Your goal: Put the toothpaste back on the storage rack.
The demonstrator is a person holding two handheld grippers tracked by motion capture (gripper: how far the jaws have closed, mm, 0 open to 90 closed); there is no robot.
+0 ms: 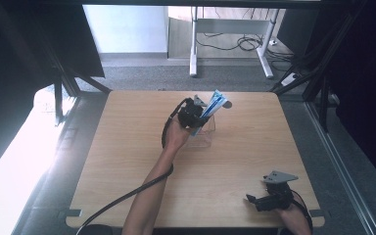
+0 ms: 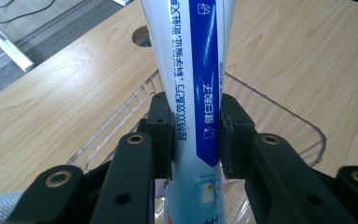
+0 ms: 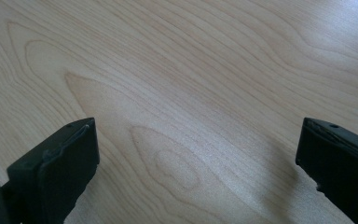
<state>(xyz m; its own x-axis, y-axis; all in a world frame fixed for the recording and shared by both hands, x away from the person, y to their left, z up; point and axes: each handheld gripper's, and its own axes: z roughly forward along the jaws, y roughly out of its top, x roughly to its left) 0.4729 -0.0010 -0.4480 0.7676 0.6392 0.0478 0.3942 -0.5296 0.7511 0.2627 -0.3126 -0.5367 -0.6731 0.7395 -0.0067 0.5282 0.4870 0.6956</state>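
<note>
Wood-grain table [image 1: 127,161] with a clear plastic container [image 1: 203,137] near its middle. Left gripper [image 2: 196,135] clamps a blue-and-white toothpaste tube [image 2: 193,70] above that container, long axis tilted up and away (cap end far). Right gripper [image 3: 198,158] rests at the near right corner, jaws spread wide apart.

Left gripper [image 1: 196,113] is up over the far middle of the wooden table [image 1: 127,161], fingers clamped on a blue-and-white tube [image 1: 213,106] that tilts up and to the right. Tube's lower end sits in or just above a clear plastic bin [image 1: 203,137]; can't tell if it touches. Right gripper [image 1: 267,198] is at the near right corner of the table, well apart from the bin, low over the surface. Finger gap there is too small to read.
</note>
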